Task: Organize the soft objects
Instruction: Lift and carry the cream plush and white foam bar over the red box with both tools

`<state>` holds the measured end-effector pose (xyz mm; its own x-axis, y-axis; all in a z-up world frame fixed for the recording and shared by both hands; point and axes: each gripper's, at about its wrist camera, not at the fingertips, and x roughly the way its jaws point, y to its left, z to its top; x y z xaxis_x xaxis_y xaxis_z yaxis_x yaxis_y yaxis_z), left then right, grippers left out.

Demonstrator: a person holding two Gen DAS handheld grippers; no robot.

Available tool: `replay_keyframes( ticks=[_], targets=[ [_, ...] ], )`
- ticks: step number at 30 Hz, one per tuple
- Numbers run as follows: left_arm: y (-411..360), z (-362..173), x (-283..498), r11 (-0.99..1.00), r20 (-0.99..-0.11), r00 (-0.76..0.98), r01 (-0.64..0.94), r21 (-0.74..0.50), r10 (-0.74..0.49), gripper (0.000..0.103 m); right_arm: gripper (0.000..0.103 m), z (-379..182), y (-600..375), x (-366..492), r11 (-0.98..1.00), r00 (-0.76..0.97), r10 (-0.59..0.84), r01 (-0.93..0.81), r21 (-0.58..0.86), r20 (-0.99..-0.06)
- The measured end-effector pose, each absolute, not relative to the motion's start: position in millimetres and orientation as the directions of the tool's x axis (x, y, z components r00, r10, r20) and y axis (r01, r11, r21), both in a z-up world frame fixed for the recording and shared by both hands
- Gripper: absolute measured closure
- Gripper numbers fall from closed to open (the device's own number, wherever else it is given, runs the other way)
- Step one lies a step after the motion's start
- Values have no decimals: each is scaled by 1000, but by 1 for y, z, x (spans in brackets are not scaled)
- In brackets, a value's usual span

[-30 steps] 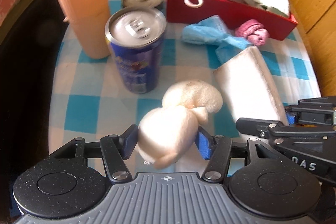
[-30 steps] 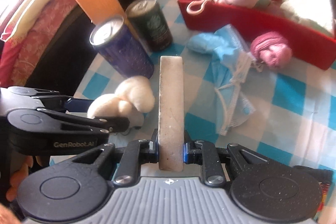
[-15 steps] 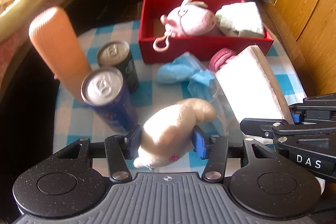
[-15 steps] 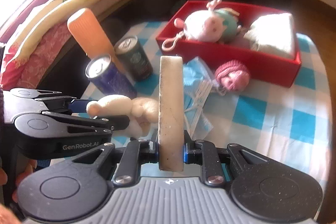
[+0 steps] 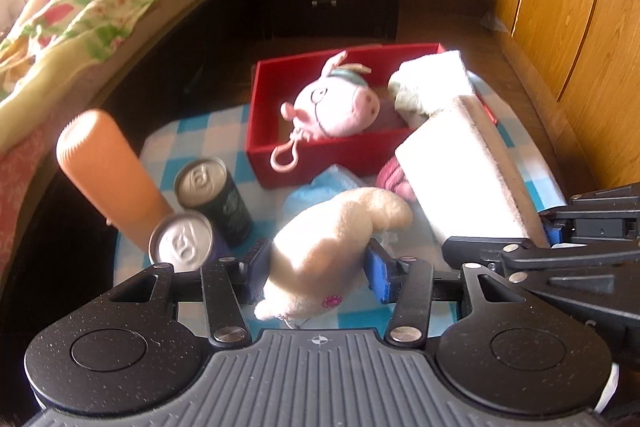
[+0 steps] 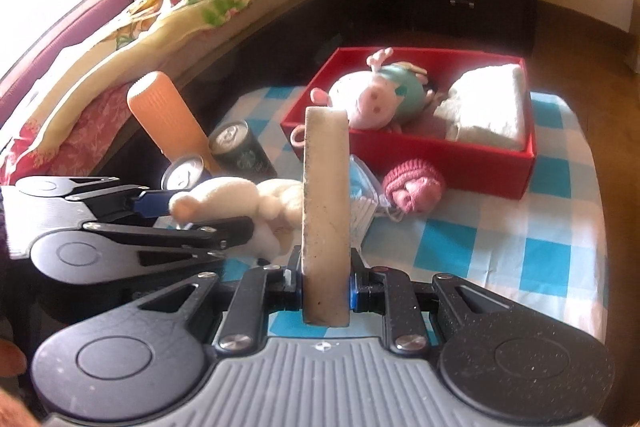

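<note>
My left gripper (image 5: 316, 273) is shut on a cream plush toy (image 5: 332, 243), held above the checked tablecloth (image 6: 500, 235). The same plush toy (image 6: 224, 197) shows at the left of the right wrist view, between the left gripper's fingers. My right gripper (image 6: 324, 289) is shut on a white sponge block (image 6: 326, 203), which stands on edge between the pads. That sponge block (image 5: 460, 175) fills the right of the left wrist view. Beyond both lies a red box (image 6: 472, 157) holding a pink pig plush (image 6: 376, 95) and a folded white cloth (image 6: 488, 107).
On the cloth in front of the box lie a pink knitted ball (image 6: 414, 185) and a blue face mask (image 5: 320, 187). To the left stand an orange bottle (image 5: 108, 171), a dark can (image 5: 212, 195) and a blue can (image 5: 182, 241). A bed (image 5: 80, 7) lies at the left, a wooden wardrobe (image 5: 580, 7) at the right.
Both grippers have risen off the table with their loads. The plush toy and the sponge block now hang above the cloth, and the red box sits lower and further in view.
</note>
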<state>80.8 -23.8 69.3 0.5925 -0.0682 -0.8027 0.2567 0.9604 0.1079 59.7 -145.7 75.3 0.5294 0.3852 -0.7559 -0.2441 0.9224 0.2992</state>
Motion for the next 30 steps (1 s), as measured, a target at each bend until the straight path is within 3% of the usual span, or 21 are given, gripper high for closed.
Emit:
replay_keyframes(
  ticks=[30],
  targets=[
    [-37, 92, 129, 976, -740, 671, 189, 112, -45, 53, 103, 98, -173, 99, 932, 636, 348, -152, 330, -689]
  ],
)
